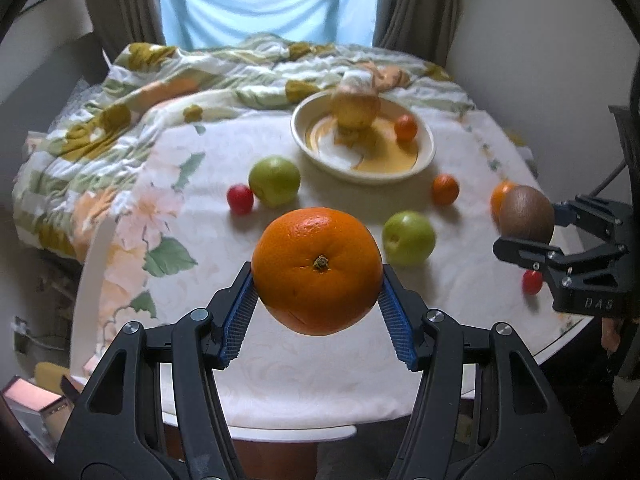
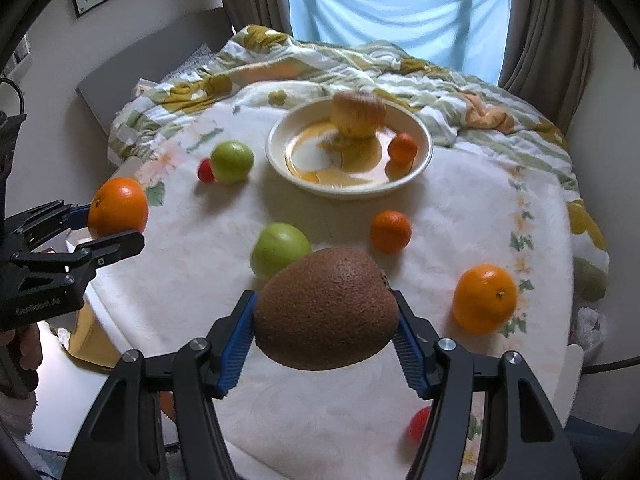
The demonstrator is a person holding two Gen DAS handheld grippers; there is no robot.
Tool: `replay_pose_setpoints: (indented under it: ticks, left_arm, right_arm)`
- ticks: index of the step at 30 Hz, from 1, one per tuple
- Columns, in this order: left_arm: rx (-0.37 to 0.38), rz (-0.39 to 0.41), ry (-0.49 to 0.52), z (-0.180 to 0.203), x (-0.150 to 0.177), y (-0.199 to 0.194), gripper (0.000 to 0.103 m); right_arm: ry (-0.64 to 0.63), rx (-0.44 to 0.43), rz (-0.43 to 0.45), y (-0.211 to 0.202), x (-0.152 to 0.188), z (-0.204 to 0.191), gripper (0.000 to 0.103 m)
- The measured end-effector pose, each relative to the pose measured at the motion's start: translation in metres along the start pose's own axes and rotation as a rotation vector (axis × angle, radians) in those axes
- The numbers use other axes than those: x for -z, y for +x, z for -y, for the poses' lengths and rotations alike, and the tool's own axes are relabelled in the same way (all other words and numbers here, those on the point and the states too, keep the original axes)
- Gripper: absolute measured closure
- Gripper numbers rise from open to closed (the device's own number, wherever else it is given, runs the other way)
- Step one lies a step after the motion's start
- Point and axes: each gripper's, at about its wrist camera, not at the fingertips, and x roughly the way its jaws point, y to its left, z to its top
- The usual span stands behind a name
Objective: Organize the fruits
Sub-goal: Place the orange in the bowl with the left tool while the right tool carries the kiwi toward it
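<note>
In the left wrist view, the left gripper (image 1: 317,280) reaches forward and level over the near edge of the tabletop (image 1: 304,380), its jaws clamped on a large orange (image 1: 317,270) held clear of the cloth with its stem end facing the camera. Beyond it lie a green apple (image 1: 408,237), a second green apple (image 1: 274,180) touching a small red fruit (image 1: 240,199), and a small mandarin (image 1: 445,189). Farther back stands a cream bowl (image 1: 424,160) holding a blurred yellowish apple (image 1: 356,110) and another small mandarin (image 1: 406,127). At the right edge the right gripper (image 1: 528,236) comes in sideways, grasping a brown kiwi (image 1: 526,211) above the tabletop; an orange (image 1: 499,196) shows partly behind it, and a small red fruit (image 1: 532,281) lies below it.

In the right wrist view, the right gripper (image 2: 326,320) points forward and slightly down, its jaws gripping the kiwi (image 2: 326,308) by its sides, lifted off the cloth. Just behind the kiwi sits a green apple (image 2: 278,248); a mandarin (image 2: 390,231) lies near, and an orange (image 2: 485,298) rests to the right. The bowl (image 2: 280,160) stands at the far middle. At the left, the left gripper (image 2: 114,220) enters horizontally, holding the large orange (image 2: 118,207) over the tabletop's edge.
</note>
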Motion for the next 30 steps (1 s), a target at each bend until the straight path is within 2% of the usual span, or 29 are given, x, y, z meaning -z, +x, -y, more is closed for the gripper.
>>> replay_pose_setpoints:
  ticks: [6, 12, 18, 30]
  left_arm:
    - [-0.005, 0.051, -0.014, 0.006, -0.024, -0.021, 0.038]
    - [0.014, 0.086, -0.016, 0.003, -0.052, -0.021, 0.038]
    - [0.055, 0.092, 0.003, -0.006, -0.084, 0.003, 0.038]
    - [0.178, 0.003, 0.109, -0.022, -0.149, 0.092, 0.038]
  right_arm:
    - [-0.002, -0.007, 0.054, -0.026, -0.016, 0.001, 0.043]
    - [0.012, 0.012, 0.099, -0.036, -0.037, 0.006, 0.043]
    - [0.066, 0.034, 0.123, -0.028, -0.059, 0.014, 0.043]
    - [0.234, 0.107, 0.114, 0.016, -0.098, 0.037, 0.043]
